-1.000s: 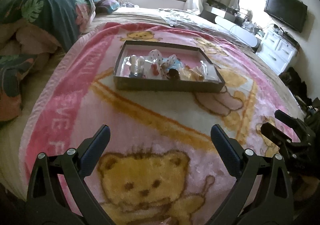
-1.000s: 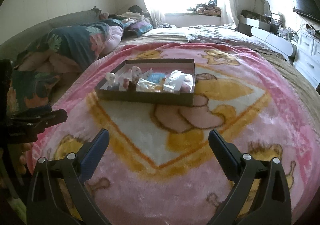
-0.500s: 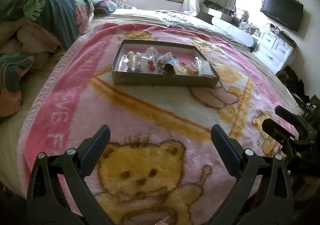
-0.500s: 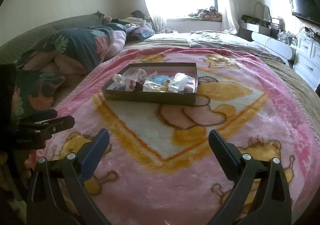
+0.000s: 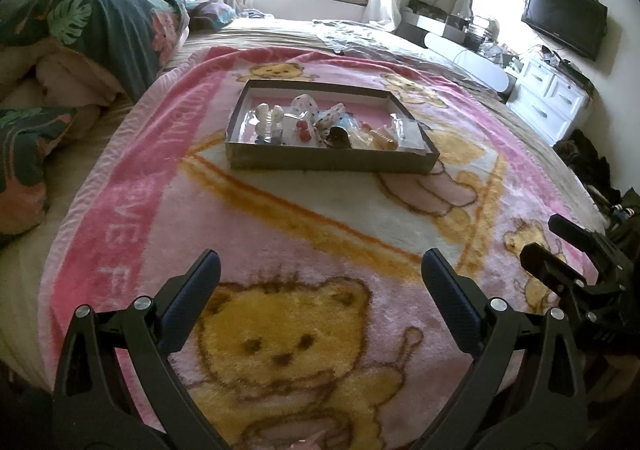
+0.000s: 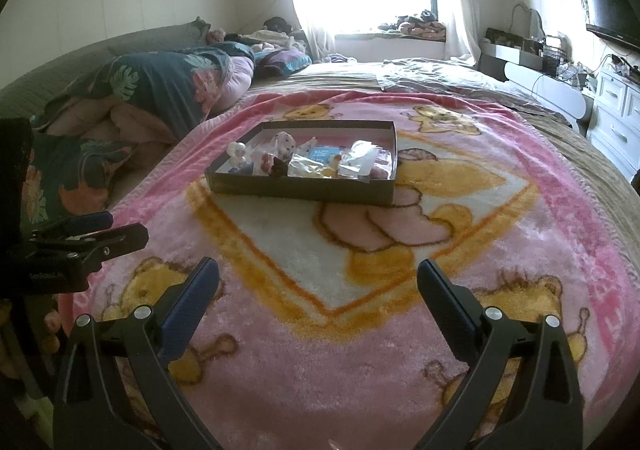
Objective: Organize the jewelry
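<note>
- Left hand-held gripper point(image 5: 320, 274) spread wide, nothing held, hovering over pink bear blanket point(image 5: 280, 234) on the bed.
- Right hand-held gripper point(image 6: 318, 280) also spread wide, empty, above the same blanket; seen at right edge of the left wrist view too.
- Shallow dark box point(image 5: 328, 164) sits on the blanket, well ahead of both grippers.
- Jewelry point(image 5: 304, 122) lies jumbled inside the box: white beads, red beads, clear plastic bags point(image 6: 358, 160), a blue card point(image 6: 323, 153).
- Floral quilt point(image 5: 100, 22) bunched at left of the bed.
- TV point(image 5: 564, 22) on far right wall, white dresser point(image 5: 554, 102) below.
</note>
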Motion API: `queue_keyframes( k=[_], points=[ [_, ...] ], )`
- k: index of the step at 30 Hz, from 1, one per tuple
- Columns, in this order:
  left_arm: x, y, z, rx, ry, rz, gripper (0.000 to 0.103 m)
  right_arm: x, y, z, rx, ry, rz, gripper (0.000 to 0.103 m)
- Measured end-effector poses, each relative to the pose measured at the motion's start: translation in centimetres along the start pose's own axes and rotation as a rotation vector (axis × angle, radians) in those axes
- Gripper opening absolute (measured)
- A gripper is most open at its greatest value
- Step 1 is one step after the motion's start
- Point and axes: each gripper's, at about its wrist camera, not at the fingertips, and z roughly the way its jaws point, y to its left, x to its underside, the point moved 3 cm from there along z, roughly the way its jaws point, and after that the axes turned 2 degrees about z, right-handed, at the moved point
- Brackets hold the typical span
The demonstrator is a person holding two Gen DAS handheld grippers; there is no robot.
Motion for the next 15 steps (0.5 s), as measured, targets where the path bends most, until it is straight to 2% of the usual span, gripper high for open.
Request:
queue_keyframes(
  k=[15],
  points=[
    [0.08, 0.21, 0.05, -0.01, 0.005, 0.0, 0.094, 0.17, -0.16, -0.05, 0.001, 0.002, 0.003, 0.099]
  ],
)
